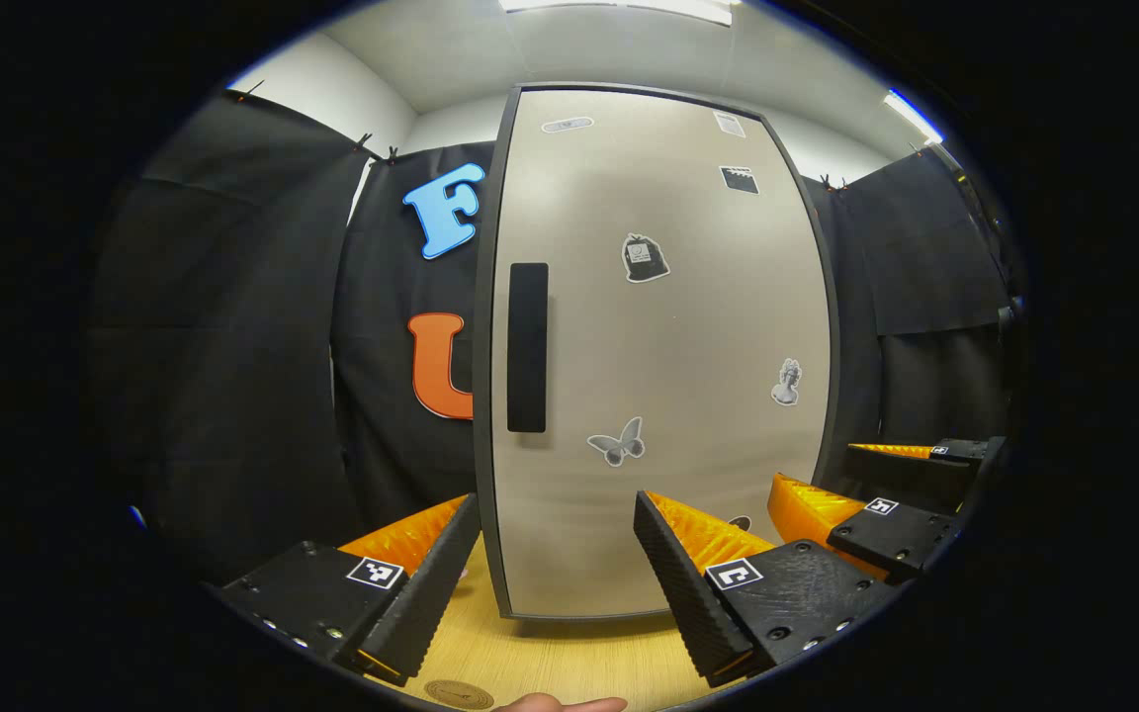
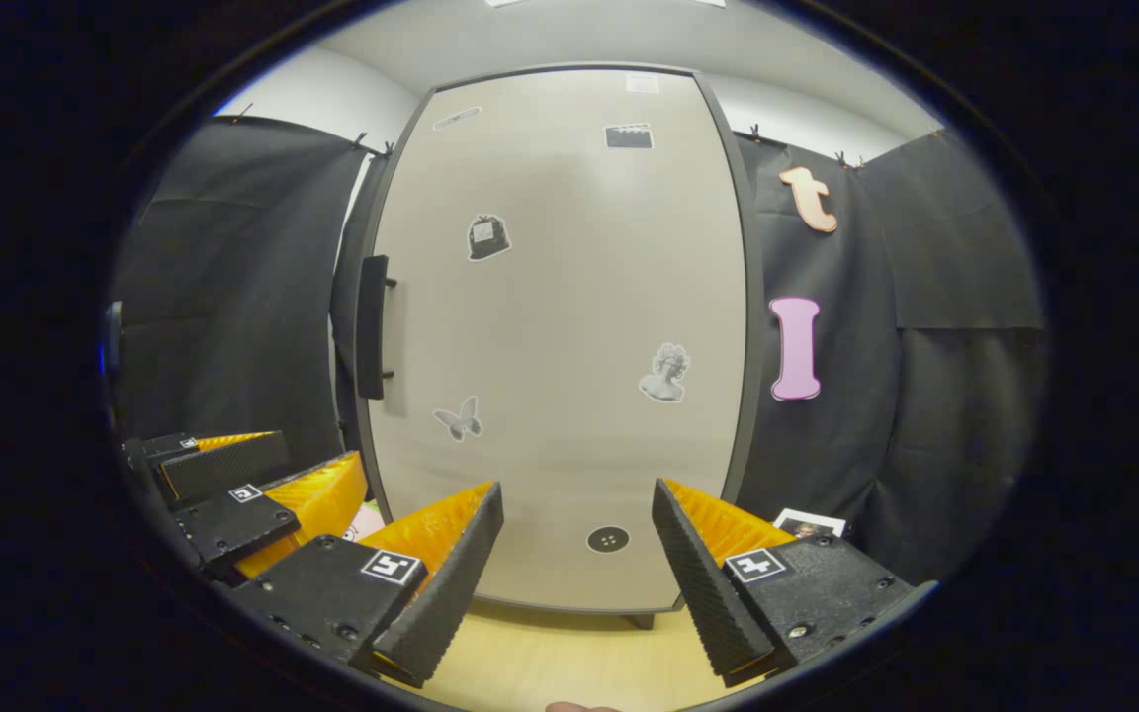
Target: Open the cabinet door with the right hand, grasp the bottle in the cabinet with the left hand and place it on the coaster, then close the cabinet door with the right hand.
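The cabinet door (image 1: 668, 346) is closed, a tall pale panel with several stickers and a black vertical handle (image 1: 527, 346) near its left edge. The bottle is hidden behind it. A round brown coaster (image 1: 458, 694) lies on the wooden table at the bottom edge of the left gripper view. My left gripper (image 1: 555, 583) stands open just in front of the door's lower part, holding nothing. In the right gripper view the door (image 2: 560, 326) and its handle (image 2: 372, 326) face me. My right gripper (image 2: 574, 583) is open and empty before the door's lower middle.
The right gripper (image 1: 817, 473) shows at the right of the left gripper view, the left gripper (image 2: 317, 460) at the left of the right gripper view. A small photo card (image 2: 809, 524) lies right of the cabinet. Black cloth walls surround the wooden table (image 2: 550, 663).
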Demonstrator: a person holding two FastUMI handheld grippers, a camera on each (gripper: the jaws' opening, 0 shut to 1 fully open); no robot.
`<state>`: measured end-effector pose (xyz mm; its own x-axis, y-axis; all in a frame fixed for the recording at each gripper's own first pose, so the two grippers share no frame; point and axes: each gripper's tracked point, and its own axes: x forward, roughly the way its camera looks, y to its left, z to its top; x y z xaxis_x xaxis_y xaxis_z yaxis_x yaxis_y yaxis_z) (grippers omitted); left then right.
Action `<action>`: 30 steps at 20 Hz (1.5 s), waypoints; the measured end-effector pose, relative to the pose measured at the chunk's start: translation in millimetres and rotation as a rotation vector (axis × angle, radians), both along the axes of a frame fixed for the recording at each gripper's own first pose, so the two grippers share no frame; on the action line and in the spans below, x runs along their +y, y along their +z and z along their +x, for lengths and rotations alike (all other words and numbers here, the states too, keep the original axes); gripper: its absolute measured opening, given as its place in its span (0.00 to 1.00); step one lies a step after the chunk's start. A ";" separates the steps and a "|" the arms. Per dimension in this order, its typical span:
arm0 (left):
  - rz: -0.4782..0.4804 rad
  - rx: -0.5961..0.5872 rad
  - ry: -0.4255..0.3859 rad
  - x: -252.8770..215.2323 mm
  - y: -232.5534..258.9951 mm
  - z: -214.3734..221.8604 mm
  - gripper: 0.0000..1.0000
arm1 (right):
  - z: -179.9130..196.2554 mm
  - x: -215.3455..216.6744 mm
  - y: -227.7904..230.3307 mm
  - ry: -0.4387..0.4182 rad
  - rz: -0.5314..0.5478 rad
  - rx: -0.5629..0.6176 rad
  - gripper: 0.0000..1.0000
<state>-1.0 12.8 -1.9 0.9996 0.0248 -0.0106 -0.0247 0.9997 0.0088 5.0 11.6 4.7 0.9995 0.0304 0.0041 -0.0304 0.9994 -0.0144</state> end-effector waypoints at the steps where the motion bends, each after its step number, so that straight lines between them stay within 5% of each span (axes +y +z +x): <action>1: 0.000 0.001 0.001 0.0 0.2 0.2 0.95 | 0.1 0.6 -0.7 0.002 0.000 0.002 0.97; 15: 0.003 -0.003 0.001 16.4 -3.4 -7.9 0.95 | 20.3 16.0 22.7 0.026 -0.023 -0.045 0.97; 30: 0.023 0.040 -0.003 54.4 -18.2 -59.1 0.95 | 81.0 116.1 96.9 0.206 -0.064 -0.170 0.96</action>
<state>-60.1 67.2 -20.1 0.9985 0.0225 -0.0501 -0.0208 0.9992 0.0327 86.0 127.8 101.6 0.9572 0.2390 0.1631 -0.2250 0.9693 -0.0996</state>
